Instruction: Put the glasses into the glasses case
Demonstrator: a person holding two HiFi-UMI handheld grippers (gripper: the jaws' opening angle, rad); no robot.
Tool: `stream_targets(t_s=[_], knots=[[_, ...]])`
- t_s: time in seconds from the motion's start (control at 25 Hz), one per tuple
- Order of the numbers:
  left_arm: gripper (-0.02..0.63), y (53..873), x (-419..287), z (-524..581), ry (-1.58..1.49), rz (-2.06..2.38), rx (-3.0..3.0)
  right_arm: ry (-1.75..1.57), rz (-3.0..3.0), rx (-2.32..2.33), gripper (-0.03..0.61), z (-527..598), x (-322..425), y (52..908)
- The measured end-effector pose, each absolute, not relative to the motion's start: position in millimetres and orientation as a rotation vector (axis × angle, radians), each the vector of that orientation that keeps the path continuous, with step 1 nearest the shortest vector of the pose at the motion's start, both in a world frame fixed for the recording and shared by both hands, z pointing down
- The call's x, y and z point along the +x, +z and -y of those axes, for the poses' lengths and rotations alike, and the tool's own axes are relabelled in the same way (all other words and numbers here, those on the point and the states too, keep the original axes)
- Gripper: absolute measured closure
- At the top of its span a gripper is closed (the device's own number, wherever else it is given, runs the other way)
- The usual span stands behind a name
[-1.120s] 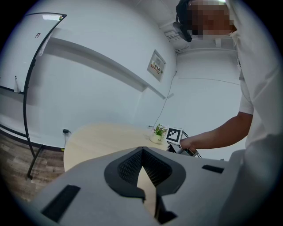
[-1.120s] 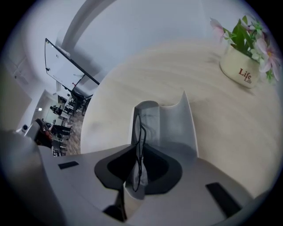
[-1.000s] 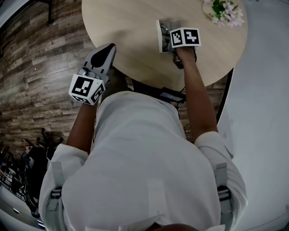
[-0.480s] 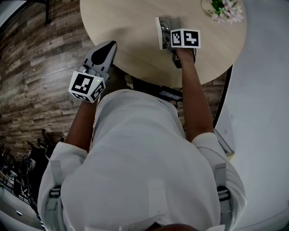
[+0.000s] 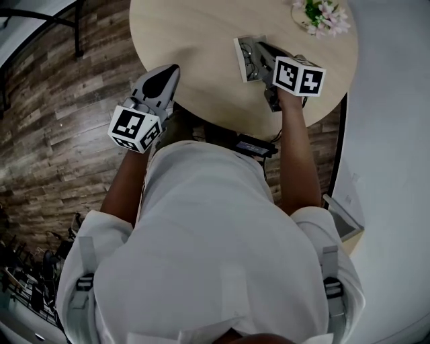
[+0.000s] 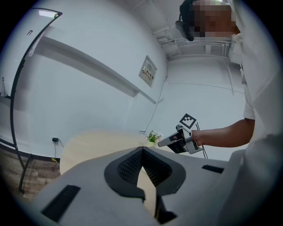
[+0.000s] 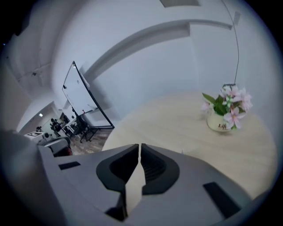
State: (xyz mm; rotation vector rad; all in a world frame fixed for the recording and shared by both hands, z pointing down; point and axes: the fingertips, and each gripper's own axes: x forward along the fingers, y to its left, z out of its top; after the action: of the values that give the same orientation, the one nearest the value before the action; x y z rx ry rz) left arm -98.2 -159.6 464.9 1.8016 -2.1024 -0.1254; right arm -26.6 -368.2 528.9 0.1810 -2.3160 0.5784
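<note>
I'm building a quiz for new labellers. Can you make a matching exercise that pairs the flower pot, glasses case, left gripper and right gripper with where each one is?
Things:
1. flower pot
2. glasses case
3. left gripper
4. right gripper

Places:
A. at the left edge of the table, jaws shut
B. lying on the table, just left of the right gripper
C. at the table's far edge
D. over the table's right half, jaws shut

Pairs: 1-C, 2-B, 3-A, 4-D
</note>
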Motion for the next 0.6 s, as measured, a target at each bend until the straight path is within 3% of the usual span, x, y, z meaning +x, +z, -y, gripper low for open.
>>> stream_targets(t_s=[0.36,0.6], knots=[[0.600,372,-117,159,-0.198,2.080,2.058,0.385,2.931,0.185,0.554,322,-16,325],[0.600,304,-111,154,-0.206,2.060,2.200,0.223,3.158,0.306,0.554,283,33,249]])
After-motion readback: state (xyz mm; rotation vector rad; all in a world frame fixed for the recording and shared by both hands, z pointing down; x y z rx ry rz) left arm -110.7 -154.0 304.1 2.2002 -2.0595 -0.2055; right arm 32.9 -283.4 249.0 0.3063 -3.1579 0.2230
